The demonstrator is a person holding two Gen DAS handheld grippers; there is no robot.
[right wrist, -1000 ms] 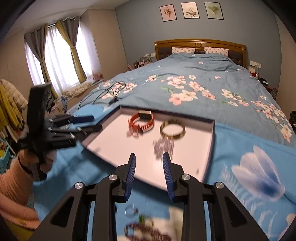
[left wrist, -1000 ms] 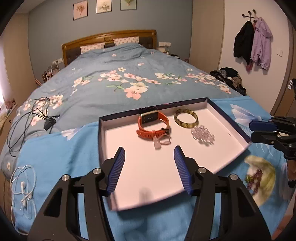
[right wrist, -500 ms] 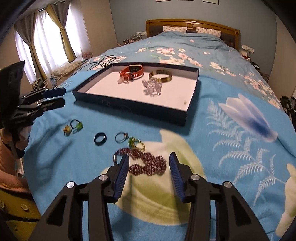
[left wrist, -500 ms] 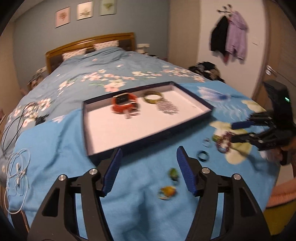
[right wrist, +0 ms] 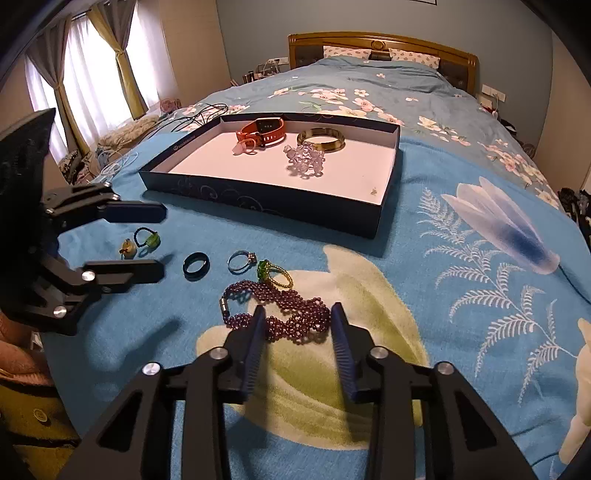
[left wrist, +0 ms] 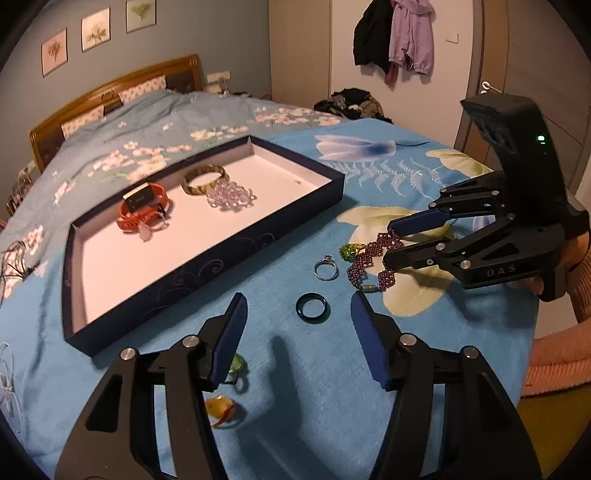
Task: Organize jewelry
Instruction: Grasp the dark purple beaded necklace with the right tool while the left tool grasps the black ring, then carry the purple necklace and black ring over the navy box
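Observation:
A dark blue tray (left wrist: pixel 207 269) (right wrist: pixel 266 201) holds an orange watch (left wrist: pixel 144 210) (right wrist: pixel 264 130), a gold bangle (left wrist: pixel 203 179) (right wrist: pixel 321 138) and a clear bead bracelet (left wrist: pixel 231 195) (right wrist: pixel 304 160). Loose on the blue cover lie a black ring (left wrist: pixel 312 308) (right wrist: pixel 196 266), a silver ring (left wrist: pixel 325 268) (right wrist: pixel 240 261), a green-stone ring (left wrist: pixel 351 251) (right wrist: pixel 273 275), a purple bead necklace (left wrist: pixel 373 266) (right wrist: pixel 284 314), and green (left wrist: pixel 236 365) (right wrist: pixel 147 238) and yellow (left wrist: pixel 219 406) (right wrist: pixel 127 248) pieces. My left gripper (left wrist: pixel 297 328) (right wrist: pixel 160 242) is open just behind the black ring. My right gripper (right wrist: pixel 297 325) (left wrist: pixel 391 240) is open with its fingers astride the necklace.
The tray sits on a bed with a blue floral cover. Cables (right wrist: pixel 199 110) lie beyond the tray's left side. Clothes hang on the wall (left wrist: pixel 395 33) and a pile lies on the floor (left wrist: pixel 354 101). An orange cushion (left wrist: pixel 557 362) is at the right edge.
Both grippers have pulled back from over the tray and dropped toward the loose jewelry on the cover. The right gripper now straddles the purple necklace; the left is over the black ring.

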